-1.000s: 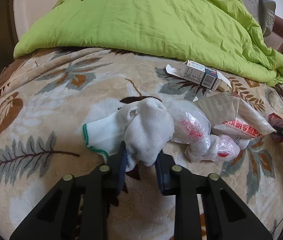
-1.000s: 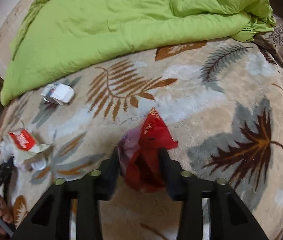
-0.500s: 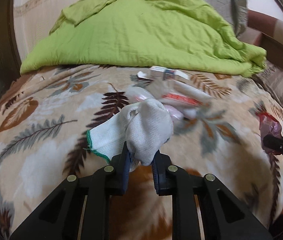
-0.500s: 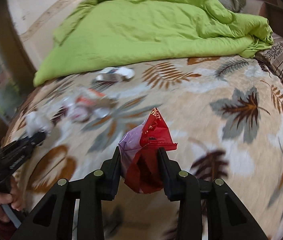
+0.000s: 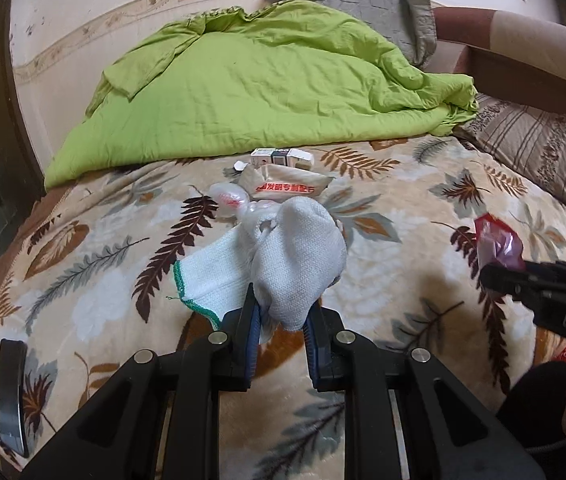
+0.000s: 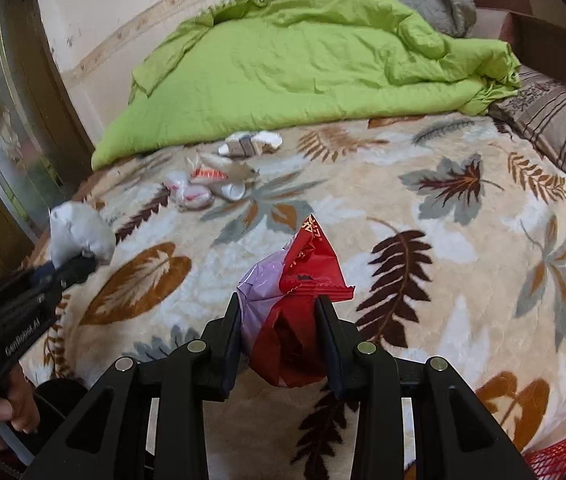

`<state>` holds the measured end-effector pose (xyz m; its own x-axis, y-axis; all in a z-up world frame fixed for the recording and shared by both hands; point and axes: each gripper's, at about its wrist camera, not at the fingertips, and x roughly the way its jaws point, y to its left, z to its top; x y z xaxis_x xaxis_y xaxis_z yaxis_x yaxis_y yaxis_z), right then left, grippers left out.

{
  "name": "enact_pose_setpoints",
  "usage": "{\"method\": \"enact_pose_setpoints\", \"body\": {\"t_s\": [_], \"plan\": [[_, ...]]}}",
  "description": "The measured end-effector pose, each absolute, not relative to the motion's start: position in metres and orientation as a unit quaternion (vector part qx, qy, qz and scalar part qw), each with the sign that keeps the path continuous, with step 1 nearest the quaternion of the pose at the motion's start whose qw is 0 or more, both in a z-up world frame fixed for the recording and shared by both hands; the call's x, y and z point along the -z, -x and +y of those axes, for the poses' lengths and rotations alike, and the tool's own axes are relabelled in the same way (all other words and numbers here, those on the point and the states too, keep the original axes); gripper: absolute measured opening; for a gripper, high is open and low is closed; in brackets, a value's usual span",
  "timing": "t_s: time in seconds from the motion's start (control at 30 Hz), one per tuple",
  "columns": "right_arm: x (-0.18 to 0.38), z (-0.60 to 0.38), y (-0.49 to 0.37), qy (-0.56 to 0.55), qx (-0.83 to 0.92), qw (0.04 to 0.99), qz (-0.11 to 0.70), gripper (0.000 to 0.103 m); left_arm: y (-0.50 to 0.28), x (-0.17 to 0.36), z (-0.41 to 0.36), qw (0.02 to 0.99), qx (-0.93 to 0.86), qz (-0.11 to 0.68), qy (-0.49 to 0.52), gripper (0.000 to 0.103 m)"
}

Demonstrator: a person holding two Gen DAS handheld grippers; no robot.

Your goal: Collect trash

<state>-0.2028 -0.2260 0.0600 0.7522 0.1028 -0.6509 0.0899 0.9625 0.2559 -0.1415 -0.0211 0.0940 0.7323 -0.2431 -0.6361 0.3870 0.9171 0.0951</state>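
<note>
The left gripper (image 5: 281,320) is pinching a white glove (image 5: 283,264) at frame centre, its green-edged cuff pointing lower left. The right gripper (image 6: 279,328) is clamping a red and purple wrapper (image 6: 295,300), its tip pointing up. Gold writing there is unreadable. Other trash (image 5: 279,188) is lying on the leaf-patterned blanket (image 5: 403,208) above centre.

The white glove (image 5: 283,268) hides part of the clear plastic bags (image 5: 231,200) behind it. Print on the small carton (image 5: 281,157) is too small to read. The red mesh item (image 6: 559,458) is cut off by the frame edge. The dark object (image 5: 11,392) at the bed's lower left cannot be identified.
</note>
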Motion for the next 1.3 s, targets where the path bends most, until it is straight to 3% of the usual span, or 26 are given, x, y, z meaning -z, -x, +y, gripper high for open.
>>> {"method": "enact_pose_setpoints", "body": {"t_s": [1.3], "plan": [[-0.060, -0.222, 0.204, -0.122, 0.000, 0.931, 0.344, 0.038, 0.174, -0.104, -0.045, 0.931, 0.157, 0.281, -0.172, 0.019]]}}
